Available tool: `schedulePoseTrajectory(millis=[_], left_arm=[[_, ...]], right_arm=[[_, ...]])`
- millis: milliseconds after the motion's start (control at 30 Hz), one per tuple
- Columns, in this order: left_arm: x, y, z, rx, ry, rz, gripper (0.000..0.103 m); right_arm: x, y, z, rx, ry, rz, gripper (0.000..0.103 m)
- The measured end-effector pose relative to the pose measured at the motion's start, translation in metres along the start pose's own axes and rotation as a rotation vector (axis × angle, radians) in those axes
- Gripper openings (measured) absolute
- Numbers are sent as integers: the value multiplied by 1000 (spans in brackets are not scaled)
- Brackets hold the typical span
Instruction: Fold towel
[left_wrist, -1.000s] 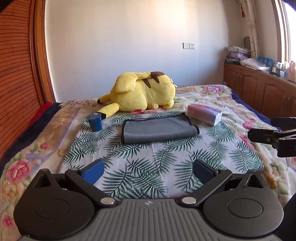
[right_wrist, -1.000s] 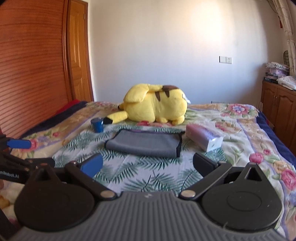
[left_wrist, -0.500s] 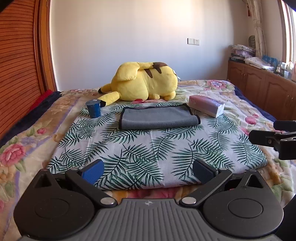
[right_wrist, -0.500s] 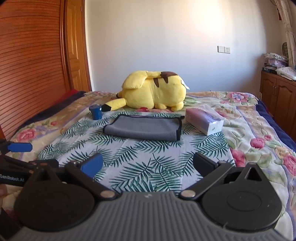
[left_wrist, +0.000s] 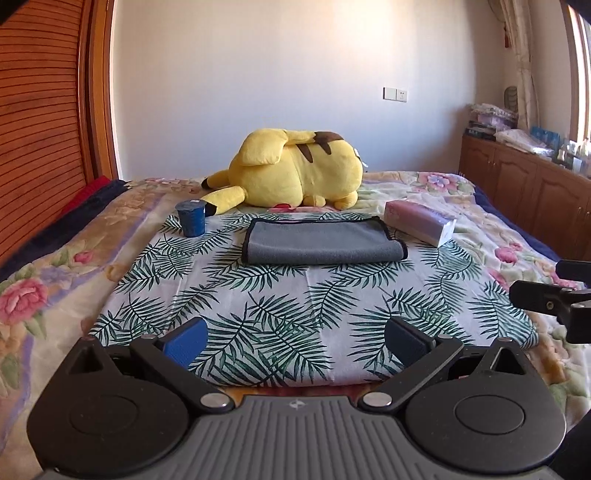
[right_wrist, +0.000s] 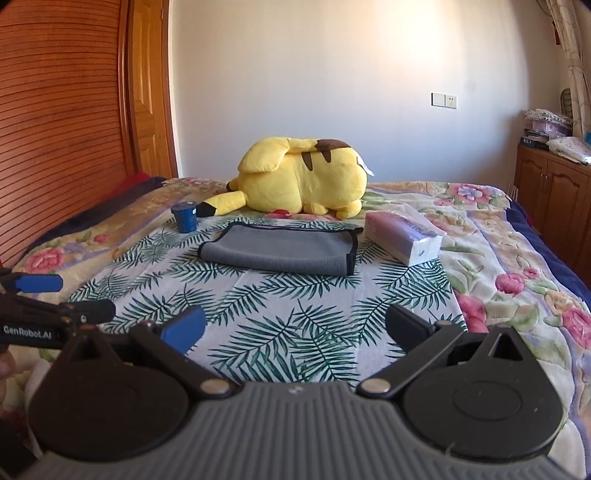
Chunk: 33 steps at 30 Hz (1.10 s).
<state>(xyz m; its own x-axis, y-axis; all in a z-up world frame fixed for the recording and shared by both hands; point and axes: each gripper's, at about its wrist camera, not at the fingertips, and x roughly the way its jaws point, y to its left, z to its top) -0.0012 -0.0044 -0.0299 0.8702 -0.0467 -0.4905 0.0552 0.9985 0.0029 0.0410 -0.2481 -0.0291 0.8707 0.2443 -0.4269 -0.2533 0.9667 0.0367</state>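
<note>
A grey towel (left_wrist: 321, 242) with a dark edge lies folded flat on the palm-leaf cloth (left_wrist: 295, 306) on the bed; it also shows in the right wrist view (right_wrist: 280, 249). My left gripper (left_wrist: 295, 341) is open and empty, held near the cloth's front edge, well short of the towel. My right gripper (right_wrist: 295, 328) is open and empty, also back from the towel. Each gripper shows at the side of the other's view, the right one (left_wrist: 546, 299) and the left one (right_wrist: 48, 306).
A yellow plush toy (left_wrist: 295, 173) lies behind the towel. A small blue cup (left_wrist: 191, 218) stands to the towel's left and a tissue pack (left_wrist: 419, 221) to its right. A wooden wardrobe (right_wrist: 62, 122) is on the left, wooden cabinets (left_wrist: 528, 188) on the right.
Both grippers have drawn back from the towel toward the bed's front edge and dropped lower; the towel looks farther away. Both stay open and the towel has not moved.
</note>
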Motion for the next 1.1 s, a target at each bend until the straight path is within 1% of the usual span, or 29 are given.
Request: schedulePoseTrajectory(millis=[300,633,1100], left_arm=[[-18,-1,0,27,-60,9,87],[-23,4,1,17,-85,27,87],[-30,5,3,48,-162,61,87]], right_arm=[[-5,-4,0,13,-28,-13,103],[-9,-6,0,18,-63,-28,103],[-13,-8,0,18,-98,-37,103]])
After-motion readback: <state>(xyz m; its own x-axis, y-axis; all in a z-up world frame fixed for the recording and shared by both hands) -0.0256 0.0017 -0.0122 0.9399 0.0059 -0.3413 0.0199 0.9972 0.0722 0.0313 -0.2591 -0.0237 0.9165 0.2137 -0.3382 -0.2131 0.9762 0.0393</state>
